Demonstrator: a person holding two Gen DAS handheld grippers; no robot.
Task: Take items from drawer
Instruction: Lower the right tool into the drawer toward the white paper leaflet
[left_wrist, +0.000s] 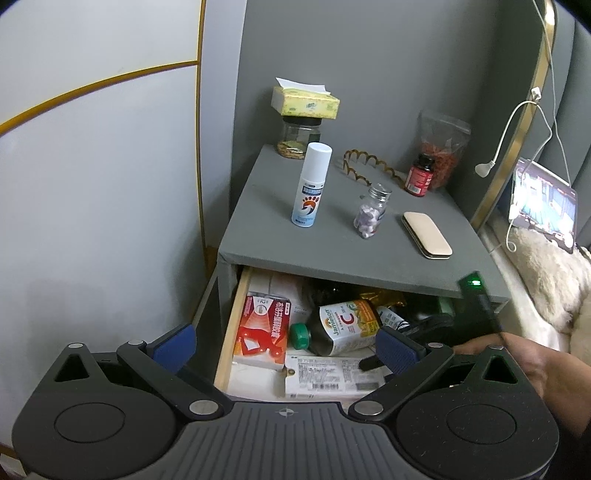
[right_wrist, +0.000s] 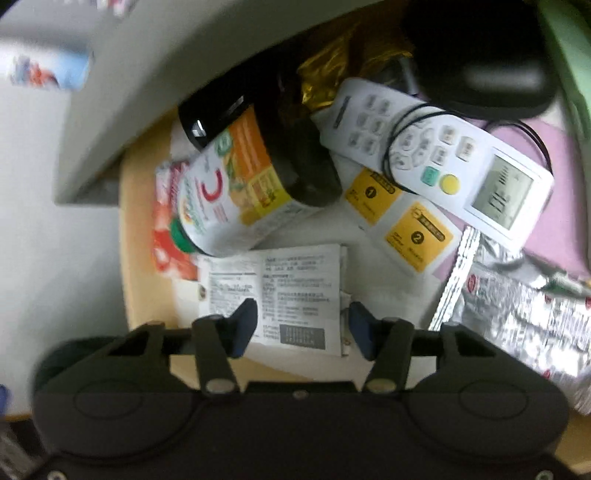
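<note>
while the right tongs (right_wrist: 301, 326) tilt down into the open drawer (left_wrist: 225, 332), half open over a white printed box (right_wrist: 280, 291) without touching it, left tongs (left_wrist: 286, 341) hang wide open, empty. vitamin c bottle (right_wrist: 236, 195) and remote (right_wrist: 439, 158) lie behind that box.

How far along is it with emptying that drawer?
Possibly begun: a spray bottle, pill jar and beige case stand on the nightstand, origin unknown. In hand: nothing; the right claw hangs open over a printed white box; the left claw is open. Left: vitamin bottle, remote, red box.
</note>
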